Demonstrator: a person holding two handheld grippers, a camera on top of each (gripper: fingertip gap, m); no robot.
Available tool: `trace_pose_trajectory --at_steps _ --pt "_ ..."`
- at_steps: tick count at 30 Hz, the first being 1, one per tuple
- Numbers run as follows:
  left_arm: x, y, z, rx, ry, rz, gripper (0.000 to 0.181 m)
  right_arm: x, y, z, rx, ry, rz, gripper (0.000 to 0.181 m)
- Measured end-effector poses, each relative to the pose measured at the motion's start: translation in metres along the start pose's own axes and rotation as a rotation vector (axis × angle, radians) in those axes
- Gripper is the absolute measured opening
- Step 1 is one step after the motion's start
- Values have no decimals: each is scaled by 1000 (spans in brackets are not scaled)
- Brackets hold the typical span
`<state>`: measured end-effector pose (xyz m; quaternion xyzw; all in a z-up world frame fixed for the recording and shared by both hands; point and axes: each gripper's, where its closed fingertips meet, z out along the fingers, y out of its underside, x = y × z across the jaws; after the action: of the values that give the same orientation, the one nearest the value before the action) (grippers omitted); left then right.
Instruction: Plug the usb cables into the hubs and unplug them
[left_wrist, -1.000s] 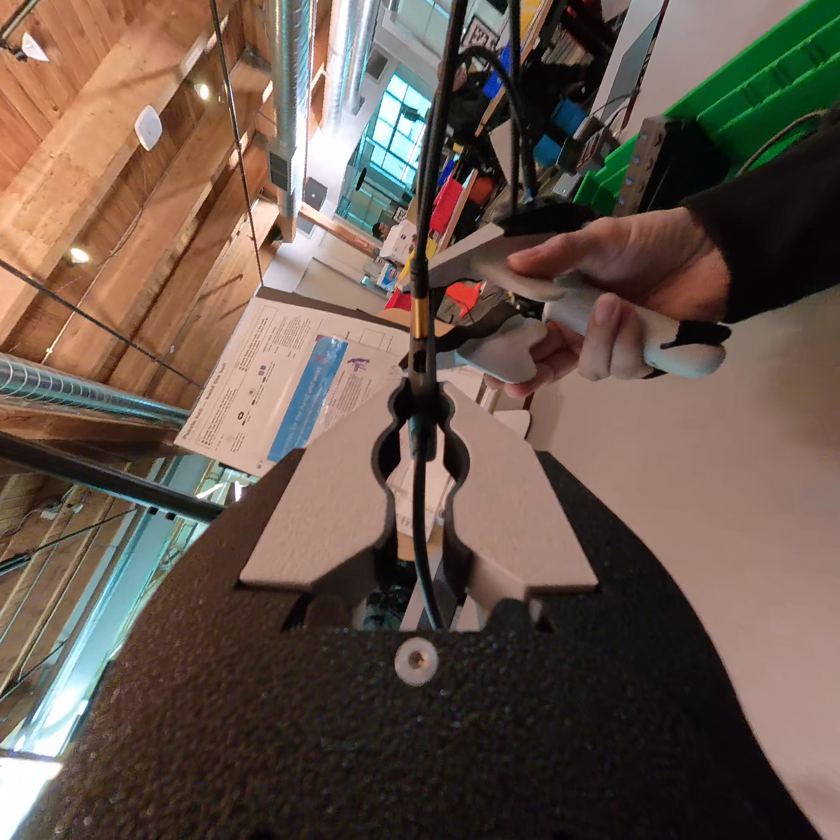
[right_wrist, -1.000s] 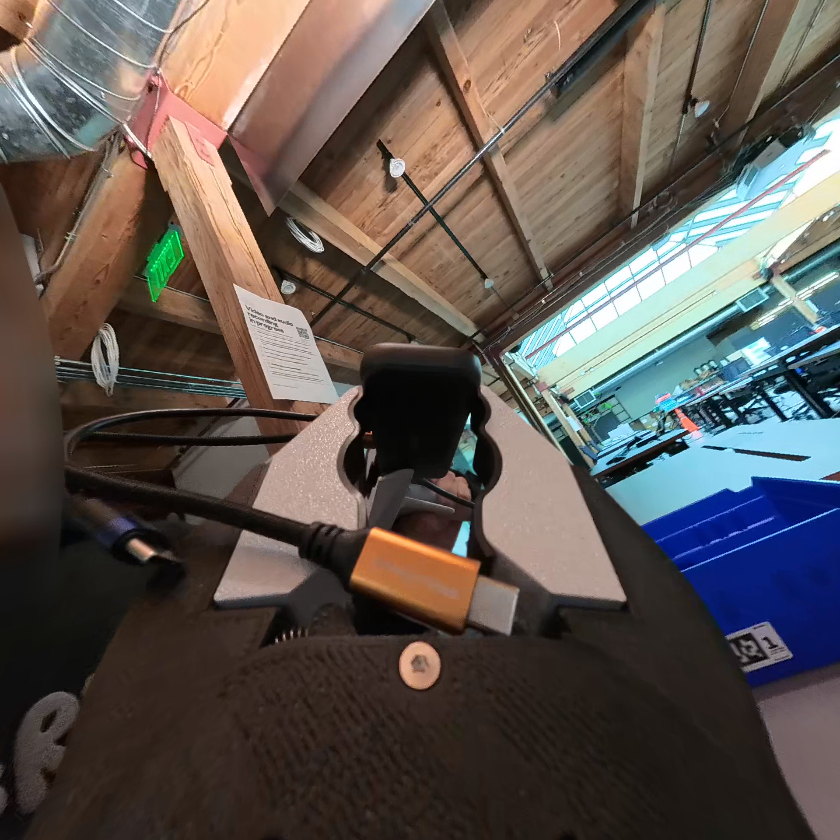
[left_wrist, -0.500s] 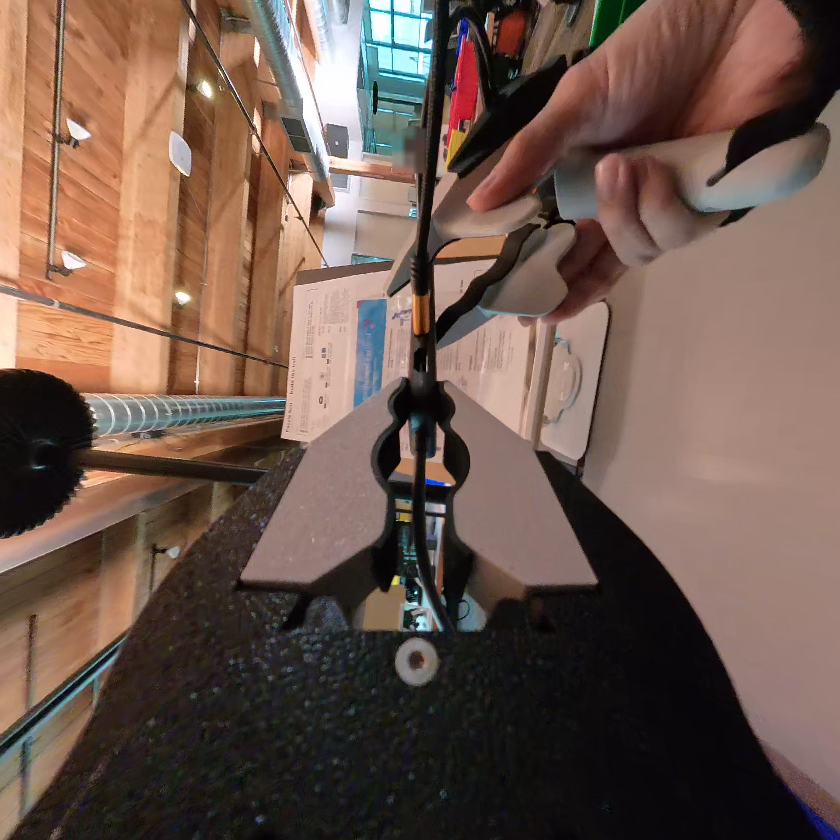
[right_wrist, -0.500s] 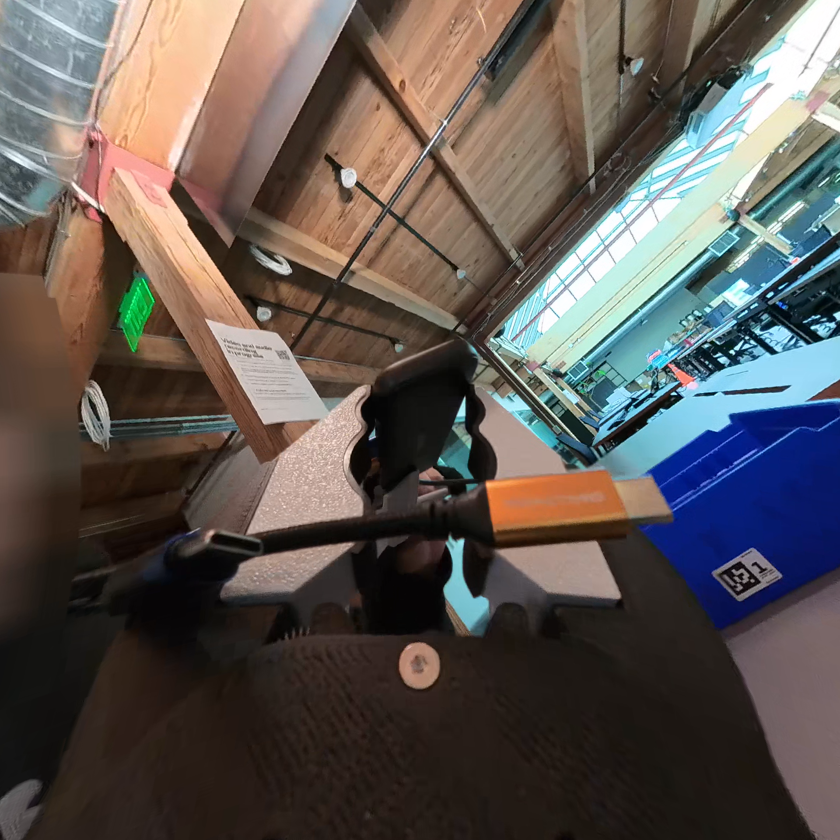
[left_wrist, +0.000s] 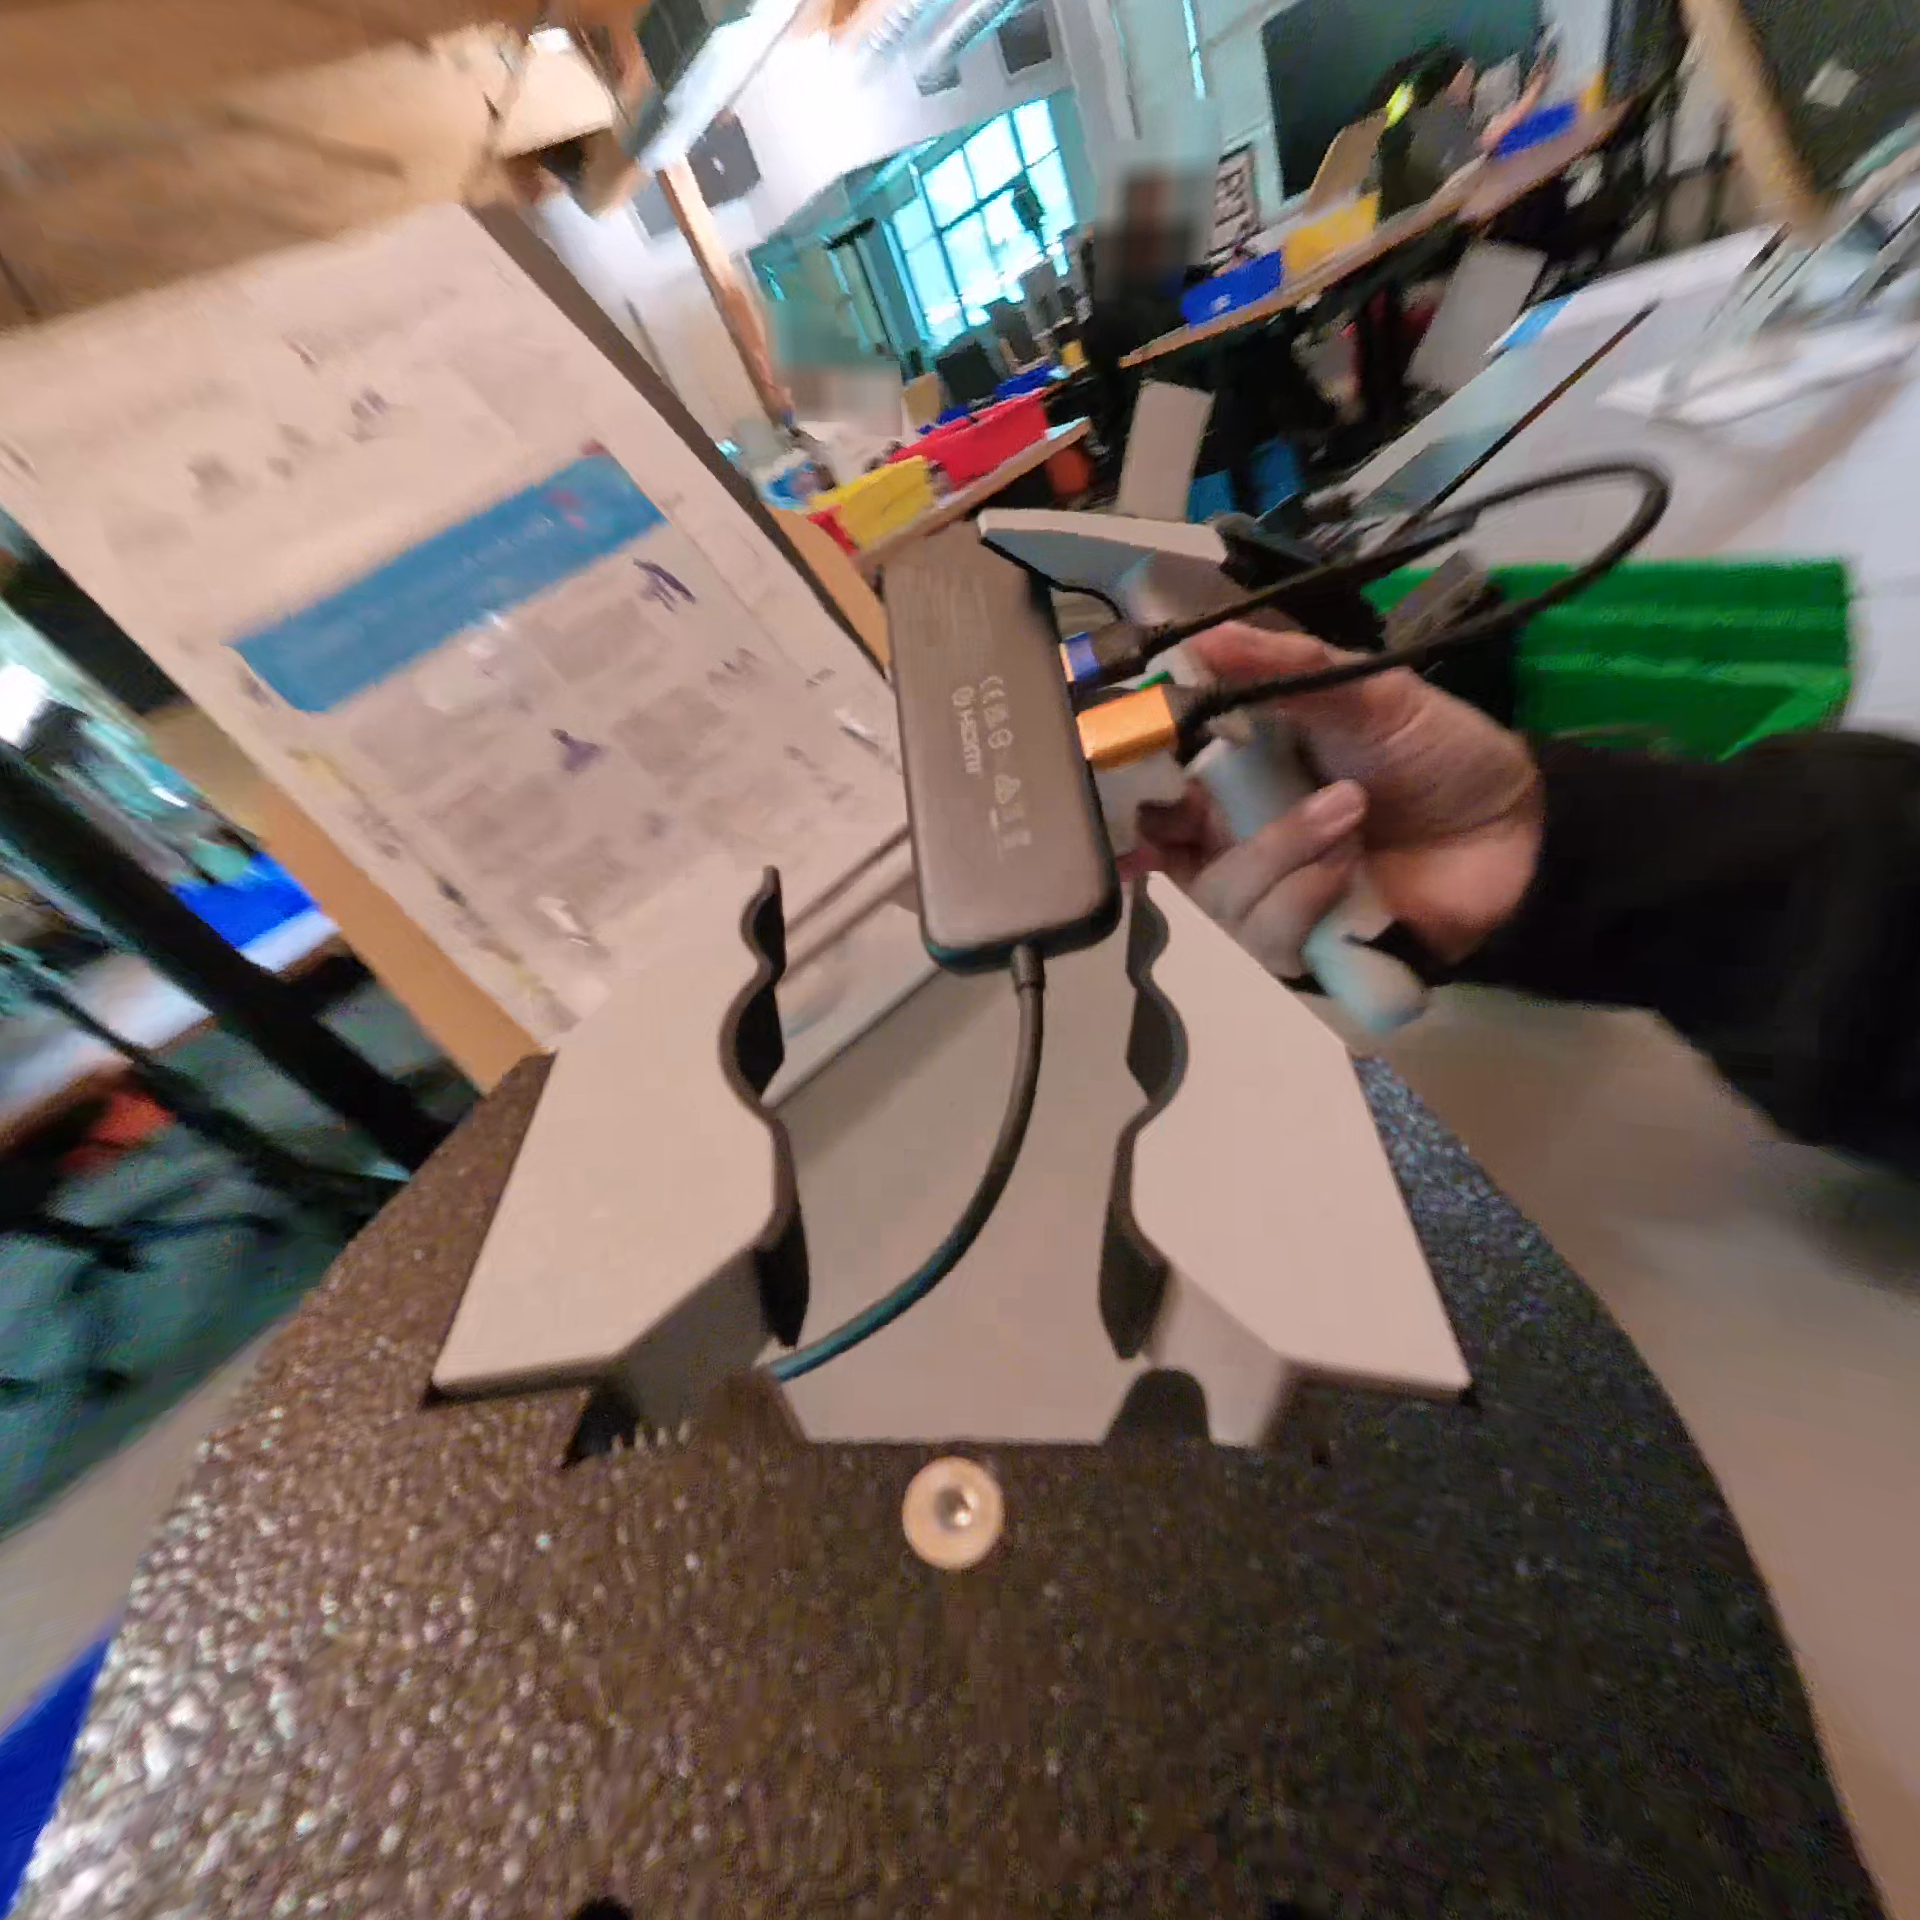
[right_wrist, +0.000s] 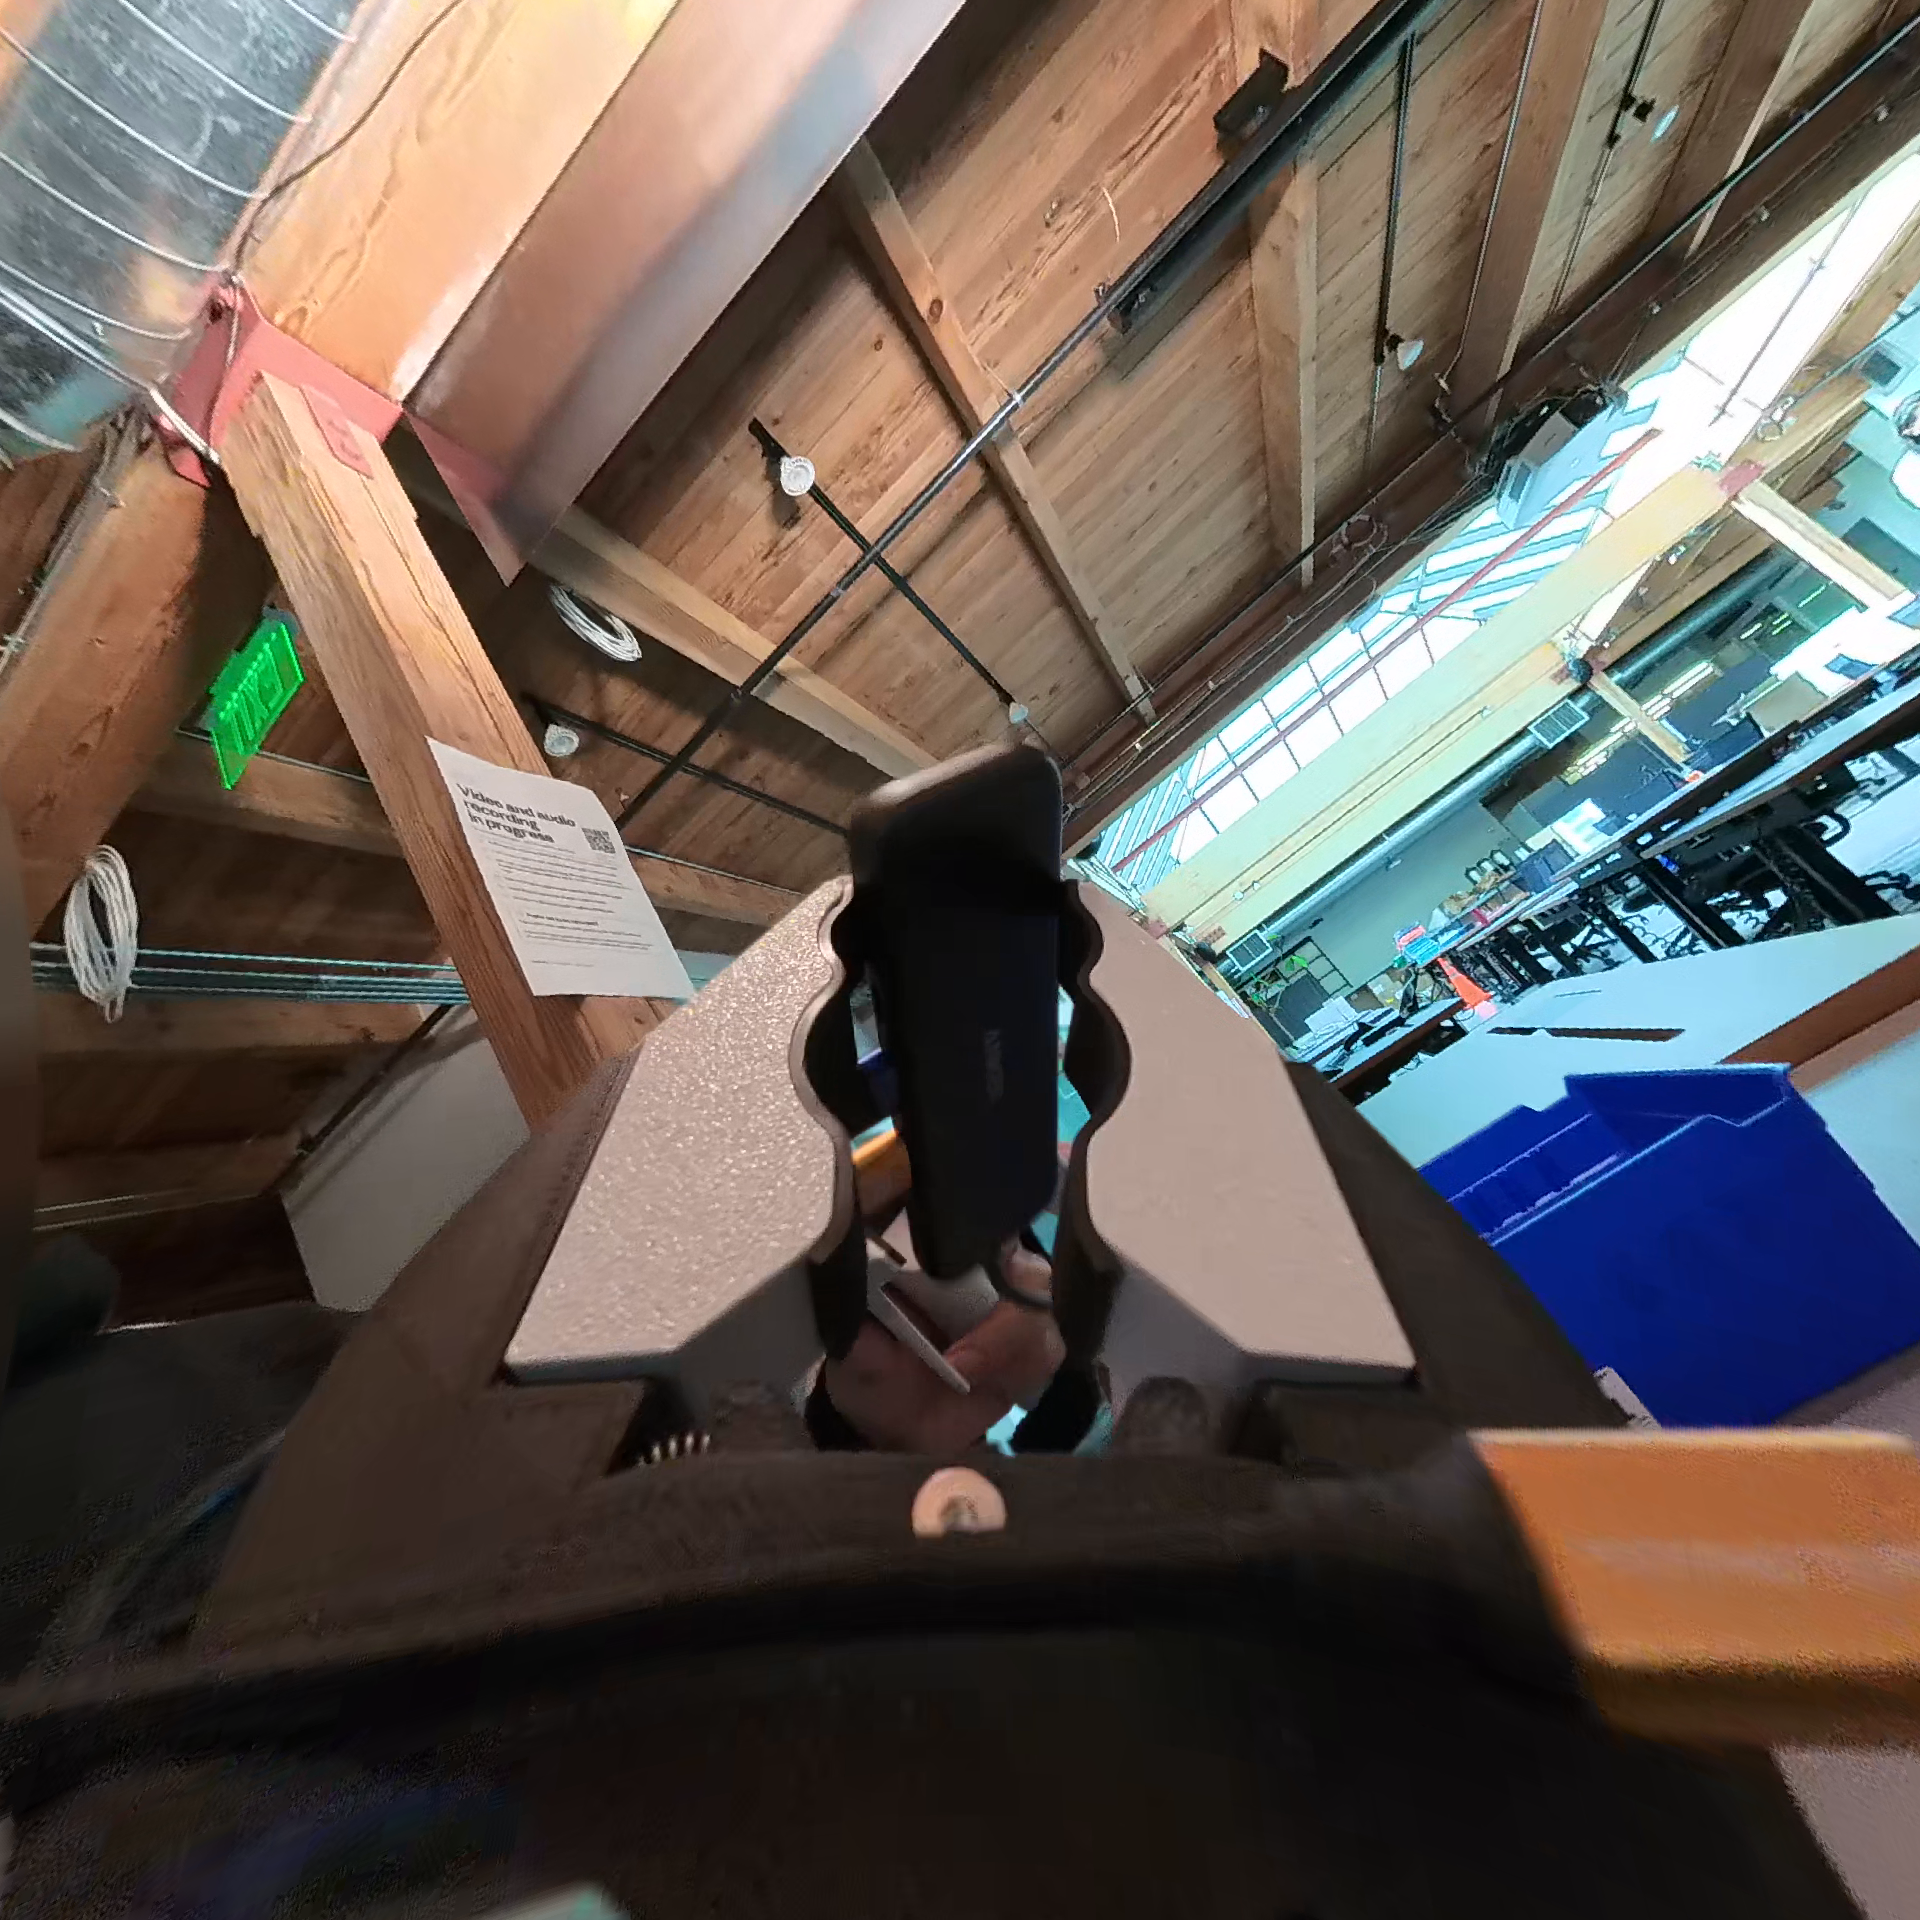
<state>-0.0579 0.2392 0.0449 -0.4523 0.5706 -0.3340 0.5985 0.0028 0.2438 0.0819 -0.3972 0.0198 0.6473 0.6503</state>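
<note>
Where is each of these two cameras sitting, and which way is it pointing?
Left wrist view: rides the left gripper, facing level across the workshop; its open fingers frame the dark hub, plus the person's hand on the other gripper.
Right wrist view: rides the right gripper, tilted up at the wooden ceiling; its fingers clamp the hub.
Shared: the hub and its orange plug.

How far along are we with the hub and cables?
Done: orange-sleeved plug and blue-sleeved plug look seated in the slim dark grey hub. In hand: right gripper clamps the hub; left gripper is open. Left: unplugging both.
</note>
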Motion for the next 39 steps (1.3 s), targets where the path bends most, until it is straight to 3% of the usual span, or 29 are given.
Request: trace_pose_trajectory --at_steps 2,7,10,14,16,19,23,27,30,32,34,37,39 --pt "3 7 5 -24 37 -126 68 0 5 3 -19 5 -11 36" --pt "26 42 27 -169 99 -233 73 2 17 9 -71 28 -40 36" --pt "22 46 35 -157 9 -202 44 4 21 11 -99 68 -111 35" --pt "16 47 33 -175 -58 -141 44 7 19 2 -157 108 -231 28" --pt "7 43 28 -172 -107 -74 44 13 17 -6 -197 152 -278 47" --pt "-9 35 16 -151 -154 -19 44 39 1 -30 -227 327 -341 61" --pt "-35 39 -4 -249 -209 60 44 76 -44 -85 -190 698 -373 59" --pt "-54 44 -20 -376 -288 165 44 59 -89 -114 -137 910 -567 61" --pt "-50 47 -20 -413 -293 208 43 19 -92 -89 -108 796 -657 61" --pt "-39 50 -12 -417 -265 257 44 0 -68 -60 -151 621 -582 49" --pt "-25 50 -3 -402 -233 296 44 -2 -33 -40 -270 497 -475 52" --pt "-7 47 8 -365 -194 319 44 7 11 -28 -427 394 -341 56" --pt "-1 47 13 -352 -166 366 44 4 26 -21 -450 317 -288 53"
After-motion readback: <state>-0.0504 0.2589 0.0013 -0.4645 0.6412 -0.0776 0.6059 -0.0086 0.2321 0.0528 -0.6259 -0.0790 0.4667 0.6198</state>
